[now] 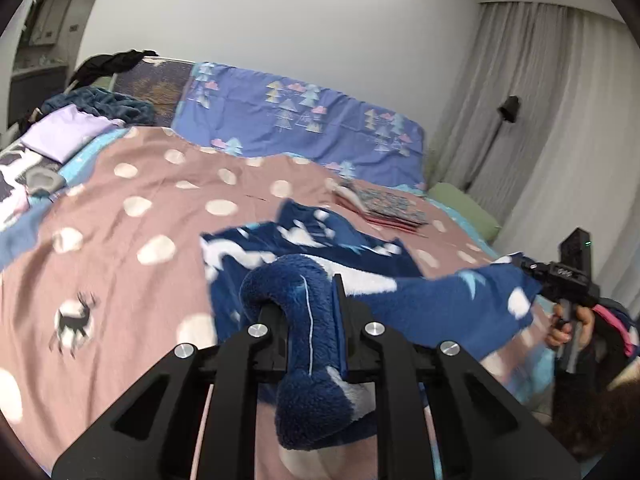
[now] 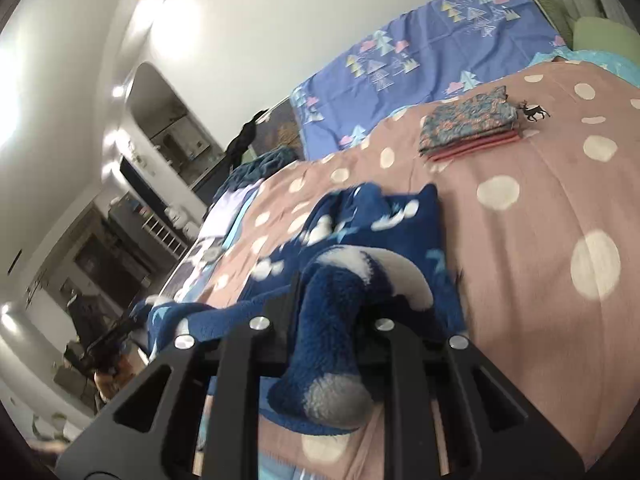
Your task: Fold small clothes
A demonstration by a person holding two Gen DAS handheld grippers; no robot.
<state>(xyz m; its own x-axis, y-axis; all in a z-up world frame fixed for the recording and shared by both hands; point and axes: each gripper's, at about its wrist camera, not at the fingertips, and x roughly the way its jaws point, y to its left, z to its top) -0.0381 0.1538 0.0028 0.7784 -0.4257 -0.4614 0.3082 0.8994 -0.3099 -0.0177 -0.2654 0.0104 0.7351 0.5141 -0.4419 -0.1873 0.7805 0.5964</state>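
Gripping fleece garment [image 1: 304, 332] edges, bedspread [image 1: 132, 184] open

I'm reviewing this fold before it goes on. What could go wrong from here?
1. The thick blue fleece garment is bunched in both the left tool and right tool; a corner might slip out.
2. Its far end drags on the dotted blanket, possibly folding crooked.
3. It could disturb the folded stack.
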